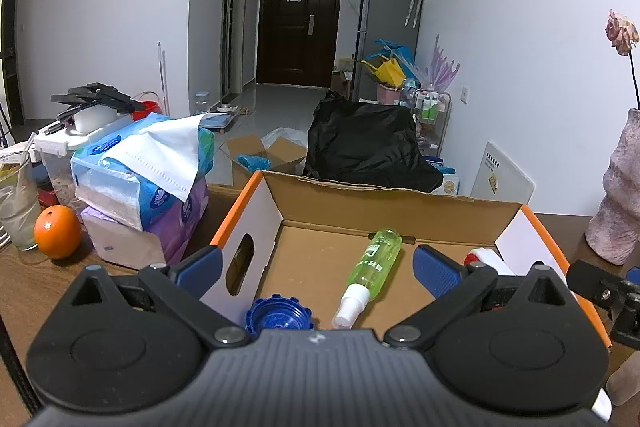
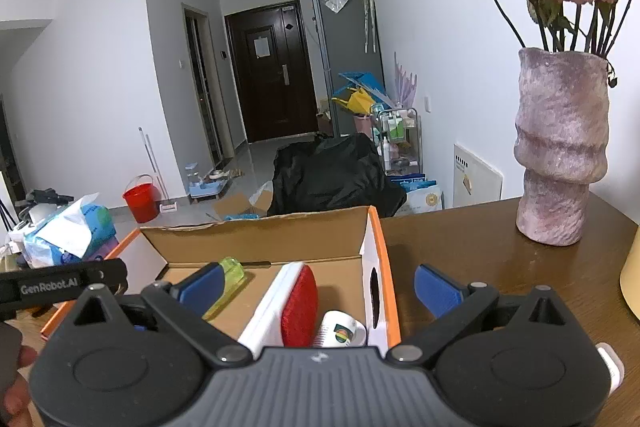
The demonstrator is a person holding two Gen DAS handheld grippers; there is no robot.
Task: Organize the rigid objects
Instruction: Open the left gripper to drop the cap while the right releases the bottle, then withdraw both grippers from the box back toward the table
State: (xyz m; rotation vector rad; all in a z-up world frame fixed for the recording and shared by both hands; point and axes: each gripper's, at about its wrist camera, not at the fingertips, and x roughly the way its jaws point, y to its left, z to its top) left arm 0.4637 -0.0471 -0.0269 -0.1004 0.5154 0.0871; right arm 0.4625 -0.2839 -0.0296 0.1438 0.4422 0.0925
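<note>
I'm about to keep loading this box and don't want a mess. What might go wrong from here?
1. The right gripper is open astride the box wall; closing or swinging might snag it and drag the box.
2. The vase of flowers stands close on the right; a wide swing may tip it.
3. The green bottle lies loose on its side, so it may roll if the box is bumped.
</note>
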